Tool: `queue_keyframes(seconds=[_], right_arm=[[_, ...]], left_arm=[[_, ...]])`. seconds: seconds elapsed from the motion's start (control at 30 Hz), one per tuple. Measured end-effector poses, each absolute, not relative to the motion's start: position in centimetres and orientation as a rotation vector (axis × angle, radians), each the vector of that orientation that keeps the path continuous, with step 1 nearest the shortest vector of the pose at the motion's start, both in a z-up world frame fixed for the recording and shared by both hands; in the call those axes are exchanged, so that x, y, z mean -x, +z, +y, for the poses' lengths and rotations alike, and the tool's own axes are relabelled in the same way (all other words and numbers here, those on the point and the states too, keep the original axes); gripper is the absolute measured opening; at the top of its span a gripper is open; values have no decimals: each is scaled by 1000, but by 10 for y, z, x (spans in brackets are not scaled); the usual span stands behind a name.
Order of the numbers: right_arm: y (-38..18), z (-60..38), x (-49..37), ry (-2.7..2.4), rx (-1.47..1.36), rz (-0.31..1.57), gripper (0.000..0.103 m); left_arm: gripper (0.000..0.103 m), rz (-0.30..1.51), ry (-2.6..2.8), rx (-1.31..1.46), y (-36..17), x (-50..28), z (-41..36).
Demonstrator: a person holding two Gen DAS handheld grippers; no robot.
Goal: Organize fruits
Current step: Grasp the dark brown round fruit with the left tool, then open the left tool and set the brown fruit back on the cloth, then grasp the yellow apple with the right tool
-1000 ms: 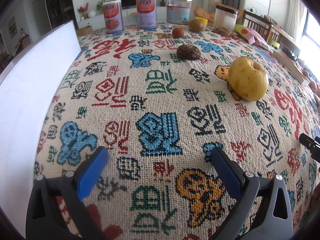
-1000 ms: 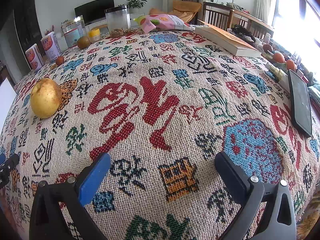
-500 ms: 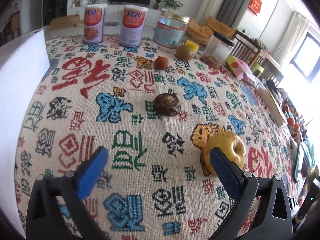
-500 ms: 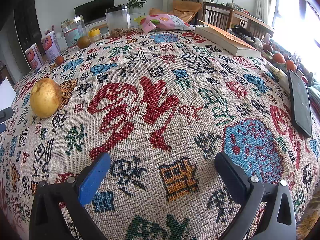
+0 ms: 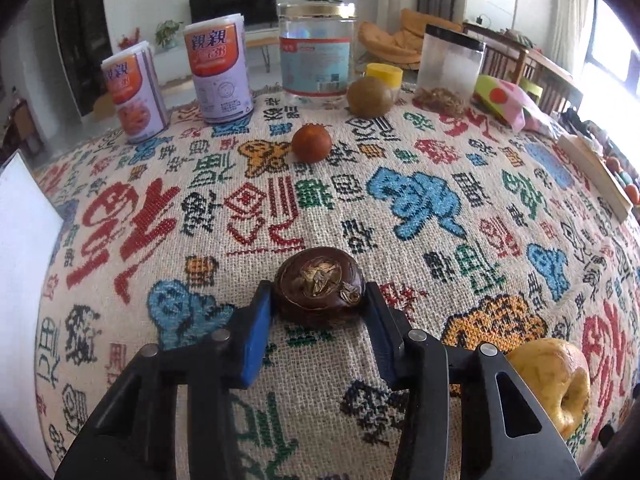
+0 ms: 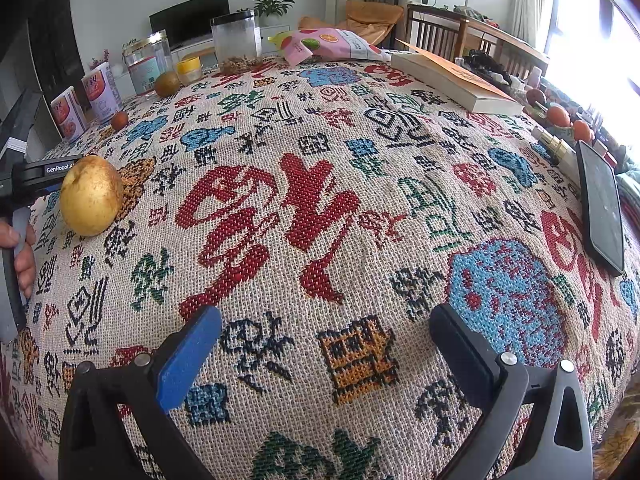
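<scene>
On the counter [image 5: 400, 208] with its woven cloth, the left hand-held gripper [image 5: 318, 300] has its jaws against both sides of the dark brown fruit [image 5: 319, 286], which rests on the cloth. This looks like the grasping step; next it needs a firm lift. The right hand-held gripper [image 6: 324, 332] hangs open, holding nothing, with the yellow pear [image 6: 91, 195] well apart.

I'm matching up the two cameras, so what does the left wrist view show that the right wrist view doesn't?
Only the left wrist view shows the dark brown round fruit between the left hand-held gripper fingers. Only the right wrist view shows the thick orange-covered book, the black phone and the open right hand-held gripper. Both show the yellow pear and the woven patterned tablecloth.
</scene>
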State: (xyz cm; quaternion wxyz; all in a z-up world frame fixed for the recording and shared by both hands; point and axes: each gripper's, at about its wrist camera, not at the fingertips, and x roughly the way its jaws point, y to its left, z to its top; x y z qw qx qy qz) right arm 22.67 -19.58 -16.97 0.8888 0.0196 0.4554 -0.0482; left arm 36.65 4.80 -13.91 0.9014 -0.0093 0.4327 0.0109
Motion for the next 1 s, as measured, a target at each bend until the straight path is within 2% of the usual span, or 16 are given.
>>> queue_keyframes(seconds=[0.33,0.63,0.67,0.7,0.73,1.0], right_arm=[[-170,-196,-227,-101,-41,946,103],[-170,-196,-227,-101,-41,946,103],[-170,-196,-227,-101,-41,946,103],[-170,-196,-227,-101,-41,946,103],[-170,-196,-227,-101,-42,946,103],[-170,-196,-227,-101,-42,946,103]], left_arm=[[46,869,68,37,-113,-255,94],[49,926,72,84,-136,-191,102],[63,909,91,67,-136,-188,101],[84,907,119,41,-138,-188,99],[92,907,140,25,-140,-188,97],[102,937,163,85,-146,-190,108]])
